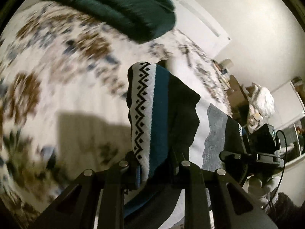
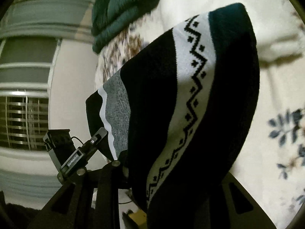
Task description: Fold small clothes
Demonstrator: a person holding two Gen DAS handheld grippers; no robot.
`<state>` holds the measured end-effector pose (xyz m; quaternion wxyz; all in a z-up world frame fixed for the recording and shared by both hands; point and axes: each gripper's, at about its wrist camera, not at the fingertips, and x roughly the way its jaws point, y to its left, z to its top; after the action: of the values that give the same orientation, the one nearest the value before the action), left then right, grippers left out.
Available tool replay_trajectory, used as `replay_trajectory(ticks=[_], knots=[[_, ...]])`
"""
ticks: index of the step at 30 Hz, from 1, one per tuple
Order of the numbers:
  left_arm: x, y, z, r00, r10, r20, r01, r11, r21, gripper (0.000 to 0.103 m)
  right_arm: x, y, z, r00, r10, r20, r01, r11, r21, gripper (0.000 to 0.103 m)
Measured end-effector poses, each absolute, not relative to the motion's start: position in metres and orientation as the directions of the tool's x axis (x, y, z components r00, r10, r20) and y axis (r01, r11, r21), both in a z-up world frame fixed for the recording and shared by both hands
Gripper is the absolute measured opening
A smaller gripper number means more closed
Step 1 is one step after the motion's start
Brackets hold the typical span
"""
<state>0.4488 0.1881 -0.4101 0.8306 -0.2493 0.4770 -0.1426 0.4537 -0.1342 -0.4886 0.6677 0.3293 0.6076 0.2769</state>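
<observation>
A small knit garment with black, white, teal and grey bands and a black zigzag pattern hangs in the air between both grippers. My left gripper is shut on one edge of it. My right gripper is shut on the other edge; the same garment fills that view and hides its fingers. The right gripper's body shows at the right of the left wrist view, and the left gripper's body shows at the lower left of the right wrist view.
A bed with a white floral cover lies below. A folded dark green garment rests on it, also in the right wrist view. A white cloth lies on the bed. Clutter and a window stand beyond.
</observation>
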Motion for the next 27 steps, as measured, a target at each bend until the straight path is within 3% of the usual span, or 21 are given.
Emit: replay_trajectory(ticks=[6, 10, 15, 21, 22, 24, 26, 27], knots=[[0.516, 0.115, -0.364, 0.483, -0.48, -0.733, 0.105, 0.862, -0.495, 0.018, 0.498, -0.196, -0.425, 0.236, 0.743, -0.627, 0.06, 0.632, 0.772, 0.03], [0.566, 0.074, -0.361, 0.472, -0.478, -0.741, 0.108, 0.866, -0.489, 0.019, 0.551, -0.235, -0.407, 0.286, 0.72, -0.632, 0.091, 0.636, 0.766, 0.03], [0.629, 0.047, -0.381, 0.448, -0.453, -0.771, 0.077, 0.878, -0.472, 0.02, 0.622, -0.281, -0.418, 0.289, 0.704, -0.648, 0.119, 0.646, 0.754, 0.03], [0.676, 0.021, -0.416, 0.395, -0.318, -0.862, 0.078, 0.947, -0.313, 0.025, 0.687, -0.291, -0.466, 0.254, 0.684, -0.684, 0.168, 0.665, 0.727, 0.03], [0.679, 0.02, -0.421, 0.391, -0.3, -0.87, 0.08, 0.953, -0.293, 0.028, 0.692, -0.292, -0.474, 0.244, 0.677, -0.694, 0.176, 0.673, 0.718, 0.03], [0.682, 0.018, -0.425, 0.393, -0.266, -0.88, 0.081, 0.964, -0.255, 0.045, 0.697, -0.29, -0.487, 0.223, 0.661, -0.716, 0.188, 0.692, 0.697, 0.032], [0.68, 0.017, -0.422, 0.409, -0.246, -0.879, 0.083, 0.969, -0.233, 0.082, 0.702, -0.29, -0.49, 0.201, 0.638, -0.743, 0.188, 0.72, 0.668, 0.037], [0.679, 0.017, -0.419, 0.421, -0.238, -0.875, 0.084, 0.971, -0.224, 0.087, 0.699, -0.287, -0.488, 0.195, 0.626, -0.755, 0.18, 0.734, 0.655, 0.041]])
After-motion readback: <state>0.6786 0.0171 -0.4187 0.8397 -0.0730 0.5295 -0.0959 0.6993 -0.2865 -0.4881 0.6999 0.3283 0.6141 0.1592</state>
